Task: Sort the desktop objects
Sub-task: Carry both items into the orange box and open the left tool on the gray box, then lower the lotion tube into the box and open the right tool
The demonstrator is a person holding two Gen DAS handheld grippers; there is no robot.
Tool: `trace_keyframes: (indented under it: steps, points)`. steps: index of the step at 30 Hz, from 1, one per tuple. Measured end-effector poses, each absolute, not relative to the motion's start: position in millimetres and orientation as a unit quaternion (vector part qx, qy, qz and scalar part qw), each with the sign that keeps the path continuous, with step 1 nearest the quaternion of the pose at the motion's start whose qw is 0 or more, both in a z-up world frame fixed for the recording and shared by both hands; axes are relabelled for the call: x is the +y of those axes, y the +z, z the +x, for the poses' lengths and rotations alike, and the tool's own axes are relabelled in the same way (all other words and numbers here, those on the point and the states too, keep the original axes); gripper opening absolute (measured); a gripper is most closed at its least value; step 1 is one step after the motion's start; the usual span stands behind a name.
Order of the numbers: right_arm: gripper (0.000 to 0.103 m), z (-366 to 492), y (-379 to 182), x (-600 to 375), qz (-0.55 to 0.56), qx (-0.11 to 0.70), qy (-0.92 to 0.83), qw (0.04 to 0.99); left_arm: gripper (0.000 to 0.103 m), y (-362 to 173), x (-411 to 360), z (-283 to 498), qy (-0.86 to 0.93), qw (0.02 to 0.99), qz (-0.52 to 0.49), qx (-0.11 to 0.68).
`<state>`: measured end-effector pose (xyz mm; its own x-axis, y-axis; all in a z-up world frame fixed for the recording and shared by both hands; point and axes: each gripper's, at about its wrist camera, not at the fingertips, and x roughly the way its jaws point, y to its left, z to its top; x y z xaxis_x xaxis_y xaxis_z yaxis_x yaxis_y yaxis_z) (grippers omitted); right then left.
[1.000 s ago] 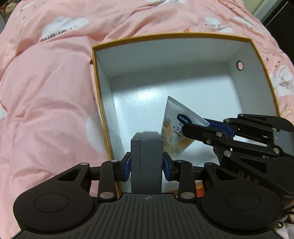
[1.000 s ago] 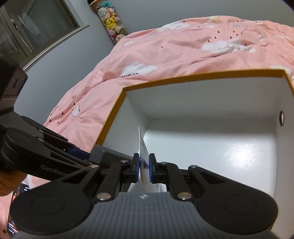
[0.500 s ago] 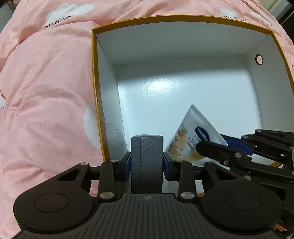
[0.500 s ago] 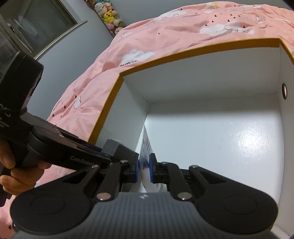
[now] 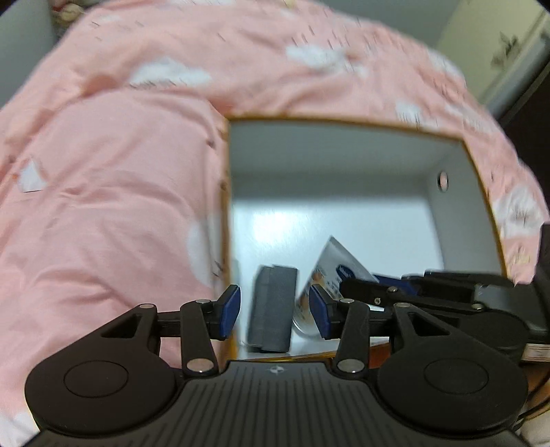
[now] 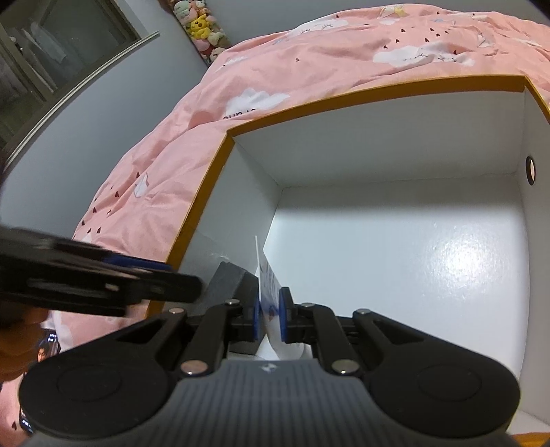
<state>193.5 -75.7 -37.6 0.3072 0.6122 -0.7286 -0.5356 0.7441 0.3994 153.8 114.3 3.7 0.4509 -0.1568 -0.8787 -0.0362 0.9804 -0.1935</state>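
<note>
A white box with an orange rim (image 5: 227, 192) lies open on the bed; it also shows in the right wrist view (image 6: 206, 185). A grey case (image 5: 273, 306) stands inside by the near left wall, free of my left gripper (image 5: 274, 313), which is open and raised above it. The case also shows in the right wrist view (image 6: 227, 285). My right gripper (image 6: 268, 319) is shut on a white lotion tube (image 6: 270, 292), held low inside the box next to the case. The tube shows in the left wrist view (image 5: 330, 271).
A pink duvet with white clouds (image 5: 113, 192) surrounds the box. The box floor (image 6: 412, 261) is bare white beyond the two items. A finger hole (image 6: 531, 170) is in the right wall. Plush toys (image 6: 202, 27) sit in the far corner.
My left gripper has opened, let go of the grey case inside the box and pulled back upward. My right gripper has stayed shut on the tube, low in the box.
</note>
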Motion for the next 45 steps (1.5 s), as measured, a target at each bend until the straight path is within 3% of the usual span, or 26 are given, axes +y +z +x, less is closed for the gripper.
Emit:
trace_keyframes:
  steps: [5, 7, 27, 32, 39, 42, 45]
  points:
    - [0.011, 189, -37, -62, 0.035, 0.463, 0.349, 0.814, 0.051, 0, 129, 133, 0.025, 0.859, -0.119, 0.497]
    - [0.011, 187, -37, -57, 0.030, 0.462, 0.349, 0.815, 0.042, -7, 139, 124, 0.026, 0.855, -0.151, 0.496]
    - [0.018, 161, -33, -42, -0.006, 0.470, 0.368, 0.803, 0.042, -25, 122, 71, 0.041, 0.856, -0.163, 0.488]
    - [0.026, 153, -19, -51, -0.012, 0.440, 0.367, 0.820, 0.042, -19, 110, 57, 0.038, 0.864, -0.154, 0.478]
    - [0.061, 128, 10, -77, -0.017, 0.350, 0.422, 0.836, 0.043, -8, 72, 37, 0.022, 0.884, -0.085, 0.458]
    - [0.061, 110, 16, -86, -0.052, 0.316, 0.408, 0.855, 0.043, -4, 62, 28, 0.023, 0.894, -0.064, 0.443]
    - [0.065, 100, 19, -101, -0.045, 0.298, 0.408, 0.862, 0.050, 1, 51, 17, 0.036, 0.906, -0.033, 0.420]
